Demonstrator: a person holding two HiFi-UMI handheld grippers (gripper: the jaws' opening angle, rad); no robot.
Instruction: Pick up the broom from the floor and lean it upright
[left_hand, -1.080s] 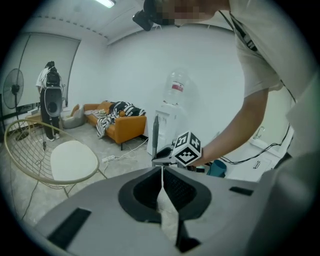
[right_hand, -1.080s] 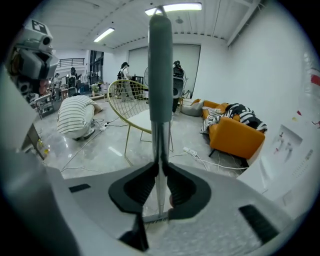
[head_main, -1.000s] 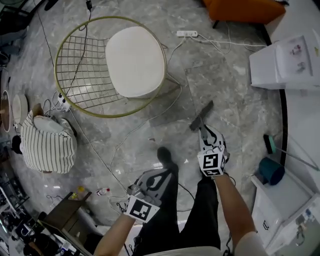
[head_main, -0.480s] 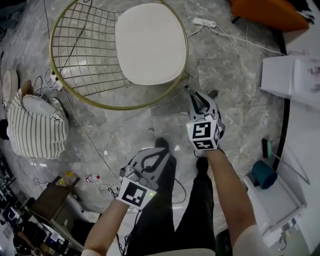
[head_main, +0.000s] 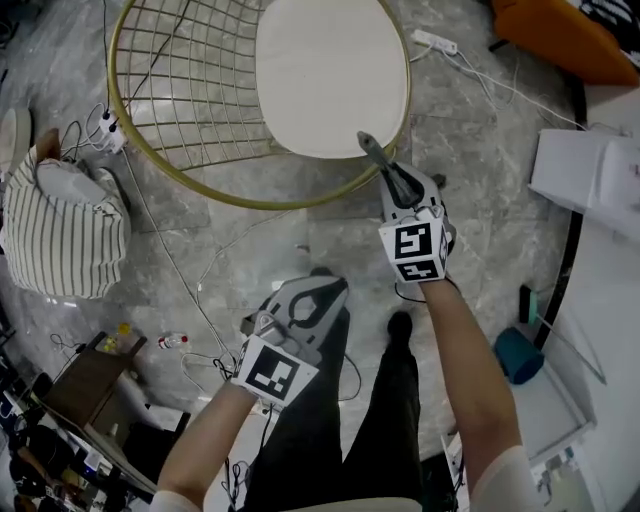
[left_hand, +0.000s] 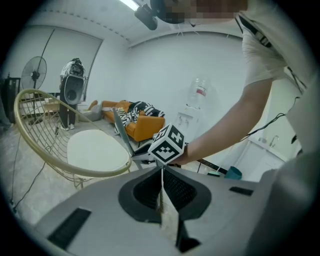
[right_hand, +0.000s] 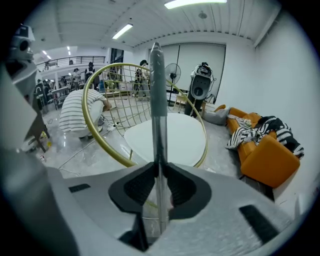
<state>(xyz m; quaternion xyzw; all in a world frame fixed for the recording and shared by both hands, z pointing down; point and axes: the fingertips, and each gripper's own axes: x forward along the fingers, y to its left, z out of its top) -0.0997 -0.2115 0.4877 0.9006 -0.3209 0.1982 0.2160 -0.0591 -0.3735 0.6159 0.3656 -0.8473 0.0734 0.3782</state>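
My right gripper is shut on a thin grey broom handle, whose tip reaches over the edge of the white chair cushion. In the right gripper view the handle rises straight up from between the pads of that gripper. No frame shows the broom's head. My left gripper hangs lower, above the person's dark trousers, shut with nothing in it. From the left gripper view its own jaws are pressed together, and beyond them I see the right gripper's marker cube and the slanting handle.
A round gold wire chair fills the upper left. A striped bag, cables and a power strip lie on the marble floor. An orange sofa, a white cabinet and a teal bucket stand at the right.
Both grippers have moved toward the gold chair. The right one carried the grey handle along, and its tip now overlaps the cushion's edge. The left one stayed shut and empty.
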